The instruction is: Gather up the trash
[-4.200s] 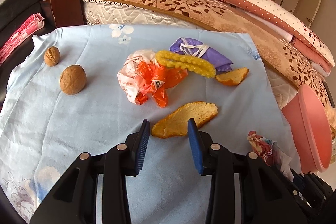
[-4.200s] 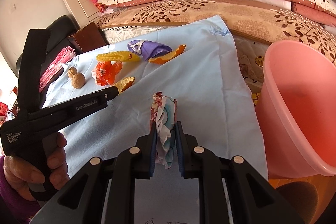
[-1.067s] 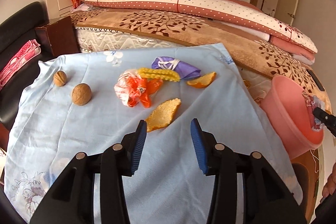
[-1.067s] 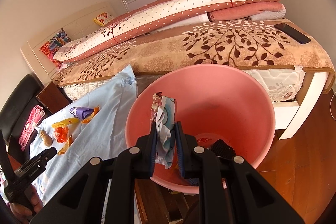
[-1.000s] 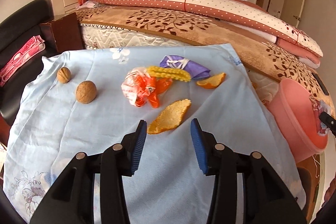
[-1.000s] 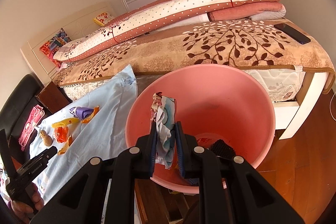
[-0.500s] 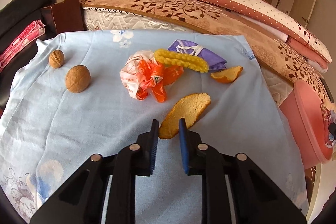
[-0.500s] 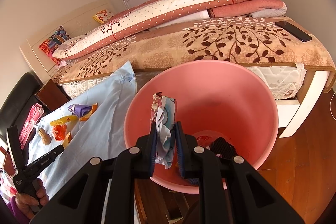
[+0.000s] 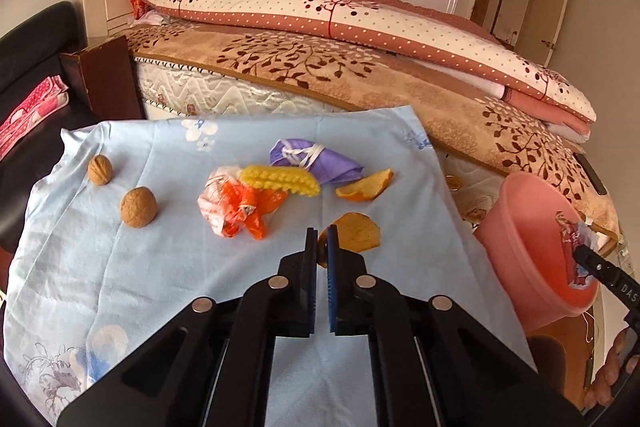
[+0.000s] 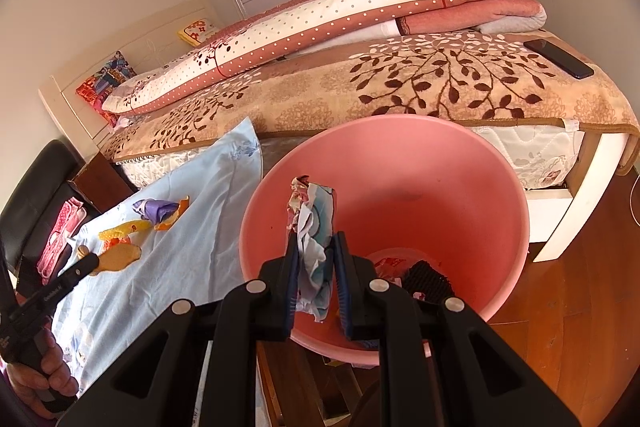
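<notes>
My left gripper (image 9: 322,241) is shut on the near edge of an orange peel (image 9: 358,231) and holds it just above the light blue cloth (image 9: 160,267). On the cloth lie a crumpled orange-white wrapper (image 9: 234,205), a yellow crinkled piece (image 9: 282,178), a purple mask (image 9: 310,161), a second orange peel (image 9: 366,185) and two walnuts (image 9: 138,207). My right gripper (image 10: 316,251) is shut on a crumpled colourful wrapper (image 10: 312,223) over the pink bin (image 10: 460,167), which holds some trash at its bottom.
A bed (image 9: 320,75) with folded quilts runs behind the table. A phone (image 10: 558,59) lies on the bed corner. A black sofa (image 9: 28,43) with a pink cloth stands at the left. The pink bin (image 9: 520,227) stands on a wooden floor (image 10: 580,307) right of the table.
My left gripper moved in, closed on the near orange peel and lifted its edge. My right gripper stayed over the bin, still holding the crumpled wrapper.
</notes>
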### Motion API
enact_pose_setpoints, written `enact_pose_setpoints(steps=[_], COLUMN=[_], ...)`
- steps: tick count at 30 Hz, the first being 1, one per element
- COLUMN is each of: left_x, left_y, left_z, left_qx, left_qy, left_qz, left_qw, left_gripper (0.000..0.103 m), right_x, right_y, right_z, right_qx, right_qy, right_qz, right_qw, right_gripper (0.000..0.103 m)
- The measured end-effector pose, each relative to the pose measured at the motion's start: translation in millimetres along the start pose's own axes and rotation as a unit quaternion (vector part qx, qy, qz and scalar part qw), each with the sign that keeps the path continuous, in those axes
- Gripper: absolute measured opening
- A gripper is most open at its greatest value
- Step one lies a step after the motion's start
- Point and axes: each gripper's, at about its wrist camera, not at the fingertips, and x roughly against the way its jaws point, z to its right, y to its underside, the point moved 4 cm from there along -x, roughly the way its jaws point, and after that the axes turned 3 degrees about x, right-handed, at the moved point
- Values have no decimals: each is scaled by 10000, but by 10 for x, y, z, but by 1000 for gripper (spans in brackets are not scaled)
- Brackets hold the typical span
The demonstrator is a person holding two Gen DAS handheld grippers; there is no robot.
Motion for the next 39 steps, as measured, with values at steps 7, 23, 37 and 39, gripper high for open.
enact_pose_setpoints(steps=[7, 23, 37, 39], left_x=[114, 107, -45, -72], left_y=[-144, -151, 100, 129], left_z=[512, 1575, 2183, 2210], left_qx=[-385, -1125, -1591, -1622], left_qy=[470, 1325, 1798, 1796], left_qz=[219, 280, -34, -70], left_qw=[9979, 9844, 9707, 9703], left_gripper=[4, 4, 4, 4], right_x=[39, 57, -5, -20], right_y=[-6, 0, 52, 57], right_z=[43, 215, 422, 447], right_qx=[-36, -169, -297, -314], right_qy=[30, 142, 335, 363], right_qz=[39, 44, -67, -91], right_qw=[10000, 9997, 9990, 9988], right_gripper=[16, 16, 16, 16])
